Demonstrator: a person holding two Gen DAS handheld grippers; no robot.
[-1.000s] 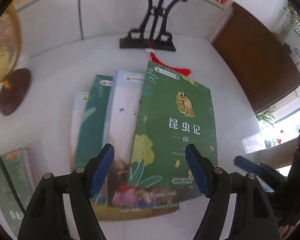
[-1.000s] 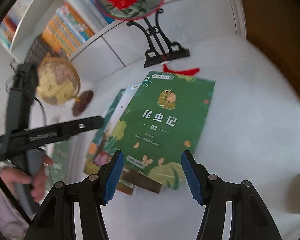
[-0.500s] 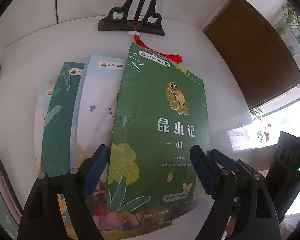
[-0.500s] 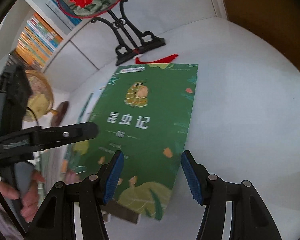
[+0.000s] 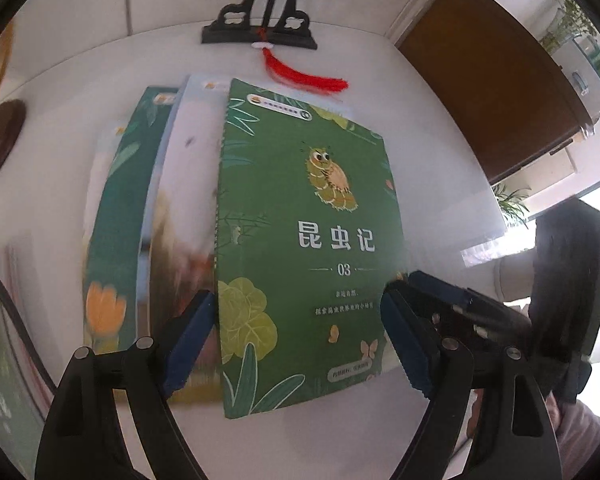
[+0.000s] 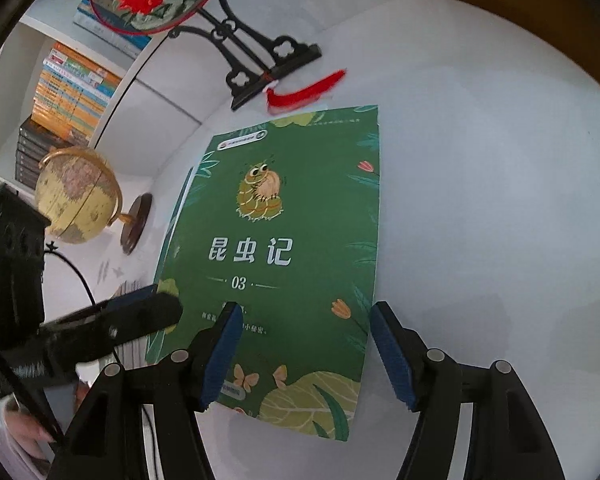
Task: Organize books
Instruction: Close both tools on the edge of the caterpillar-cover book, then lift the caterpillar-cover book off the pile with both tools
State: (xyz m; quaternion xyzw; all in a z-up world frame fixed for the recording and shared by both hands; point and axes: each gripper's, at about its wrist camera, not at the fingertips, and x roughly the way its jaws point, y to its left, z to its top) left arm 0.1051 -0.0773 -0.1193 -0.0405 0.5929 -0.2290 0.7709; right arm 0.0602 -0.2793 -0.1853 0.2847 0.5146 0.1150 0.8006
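**Both grippers open over the top green book**

The green book with the caterpillar cover lies face up on the white table, topmost of a fanned stack. Beneath it a pale blue book and a dark green book stick out toward the table's left side. The stack's far end lies near the table's back edge, just short of a red tassel and the black fan stand.

The left gripper is held low over the near end of the stack, pointing toward the back edge. Its jaws stand apart, the blue pads either side of the green book's width; whether they touch it cannot be told.

The right gripper comes in from the near edge, angled down over the book's near right corner. Its jaws are also apart and grip nothing: one pad sits above the cover, the other just beyond the book's right edge. In the right wrist view the left gripper's finger reaches in from the left beside the book's left edge. A globe stands toward the table's back left corner.
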